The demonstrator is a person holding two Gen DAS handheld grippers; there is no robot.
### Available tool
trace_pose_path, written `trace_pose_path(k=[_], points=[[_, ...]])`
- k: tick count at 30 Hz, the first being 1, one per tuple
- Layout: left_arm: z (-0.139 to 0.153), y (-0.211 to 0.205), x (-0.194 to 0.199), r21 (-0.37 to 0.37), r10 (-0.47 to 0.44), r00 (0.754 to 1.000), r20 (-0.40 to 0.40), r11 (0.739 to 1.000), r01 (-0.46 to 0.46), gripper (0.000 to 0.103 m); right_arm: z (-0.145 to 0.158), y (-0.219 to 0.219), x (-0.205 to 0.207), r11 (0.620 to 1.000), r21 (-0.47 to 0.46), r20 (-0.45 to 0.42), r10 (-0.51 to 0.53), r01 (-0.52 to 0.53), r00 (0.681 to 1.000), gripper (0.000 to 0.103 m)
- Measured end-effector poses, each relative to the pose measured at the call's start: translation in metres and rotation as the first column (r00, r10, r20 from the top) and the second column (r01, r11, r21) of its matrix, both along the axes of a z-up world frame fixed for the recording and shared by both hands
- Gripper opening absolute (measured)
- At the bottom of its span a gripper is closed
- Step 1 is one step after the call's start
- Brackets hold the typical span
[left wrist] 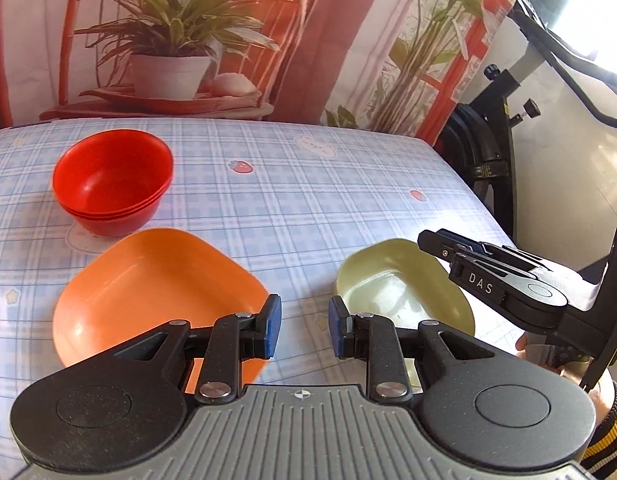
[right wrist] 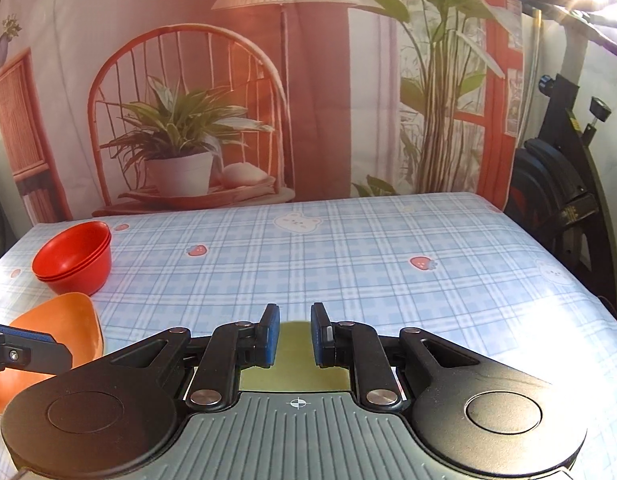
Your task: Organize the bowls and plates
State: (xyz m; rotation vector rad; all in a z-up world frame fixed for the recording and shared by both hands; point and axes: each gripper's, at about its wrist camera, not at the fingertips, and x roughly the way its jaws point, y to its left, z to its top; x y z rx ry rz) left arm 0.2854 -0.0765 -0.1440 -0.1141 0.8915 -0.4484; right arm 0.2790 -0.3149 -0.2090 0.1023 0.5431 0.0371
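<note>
Three red bowls (left wrist: 112, 184) sit nested in one stack toward the far left of the table (left wrist: 308, 200), with an orange plate (left wrist: 156, 292) just in front of them and a green plate (left wrist: 396, 284) off to the right of that, apart from it. Left tool (left wrist: 304, 330) hovers low between the two plates with its blue pads parted and nothing between them. Right tool (right wrist: 295, 334) is over the green plate (right wrist: 294, 354), its pads a little apart with the plate showing in the gap, but whether they touch it I cannot tell.
</note>
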Motion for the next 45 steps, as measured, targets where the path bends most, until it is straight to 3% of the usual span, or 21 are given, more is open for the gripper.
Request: trace_pose_path(k=[4, 8, 15, 21, 23, 36, 39, 45], points=[[-0.013, -0.037, 0.003, 0.03, -0.095, 0.995, -0.014, 0.995, 0.096, 0.027, -0.009, -0.019, -0.011, 0.999, 0.0, -0.015, -0.046, 0.046, 0.999, 0.016], [-0.025, -0.056, 0.007, 0.049, -0.127, 0.991, -0.041, 0.99, 0.129, 0.027, -0.017, -0.035, -0.021, 0.997, 0.003, -0.031, -0.082, 0.082, 0.996, 0.016], [-0.034, -0.059, 0.008, 0.084, -0.094, 0.994, -0.048, 0.992, 0.098, 0.027, -0.029, -0.044, -0.026, 0.995, 0.025, -0.058, -0.092, 0.094, 0.994, 0.016], [-0.034, -0.06, 0.009, 0.086, -0.074, 0.996, -0.053, 0.993, 0.078, 0.027, -0.035, -0.041, -0.023, 0.996, 0.025, -0.076, -0.081, 0.083, 0.994, 0.014], [-0.036, -0.061, 0.008, 0.085, -0.079, 0.995, -0.062, 0.993, 0.084, 0.027, -0.037, -0.041, -0.022, 0.996, 0.027, -0.082, -0.079, 0.081, 0.993, 0.009], [-0.054, -0.062, 0.007, 0.067, -0.075, 0.991, -0.113, 0.994, 0.083, 0.026, -0.045, -0.043, -0.019, 0.996, 0.045, -0.111, -0.077, 0.083, 0.991, 0.008], [-0.054, -0.061, 0.006, 0.056, -0.081, 0.991, -0.103, 0.995, 0.087, 0.021, -0.046, -0.043, -0.02, 0.995, 0.056, -0.117, -0.075, 0.082, 0.99, 0.008], [-0.047, -0.055, -0.001, 0.041, -0.076, 0.994, -0.075, 0.996, 0.08, 0.021, -0.036, -0.038, -0.023, 0.997, 0.045, -0.096, -0.064, 0.068, 0.993, 0.007]])
